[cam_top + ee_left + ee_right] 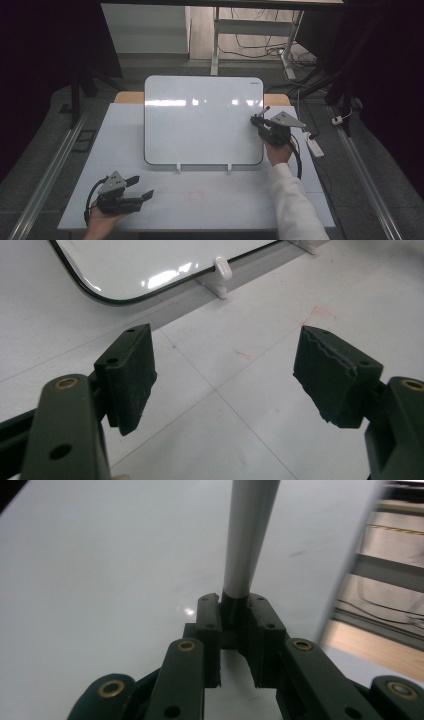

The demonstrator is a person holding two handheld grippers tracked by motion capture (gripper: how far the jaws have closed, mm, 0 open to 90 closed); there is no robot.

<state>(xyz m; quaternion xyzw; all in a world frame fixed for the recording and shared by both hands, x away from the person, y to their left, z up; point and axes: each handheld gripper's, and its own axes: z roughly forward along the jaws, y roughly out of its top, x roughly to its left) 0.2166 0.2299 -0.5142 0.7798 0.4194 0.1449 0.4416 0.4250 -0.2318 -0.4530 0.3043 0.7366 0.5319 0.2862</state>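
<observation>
A blank whiteboard lies on the pale table, propped on two small white feet at its near edge. At the board's right edge, my right gripper is shut on a marker whose free end sticks up and away to the right. In the right gripper view the marker's grey barrel rises from between the closed jaws of the right gripper, over the board's surface. My left gripper rests near the table's front left corner, open and holding nothing. Its pads stand wide apart over bare table, with the board's corner beyond.
Faint red marks stain the table in front of the board. A white power strip lies off the table's right edge. Desk legs and loose cables fill the floor behind. Metal rails run along both sides.
</observation>
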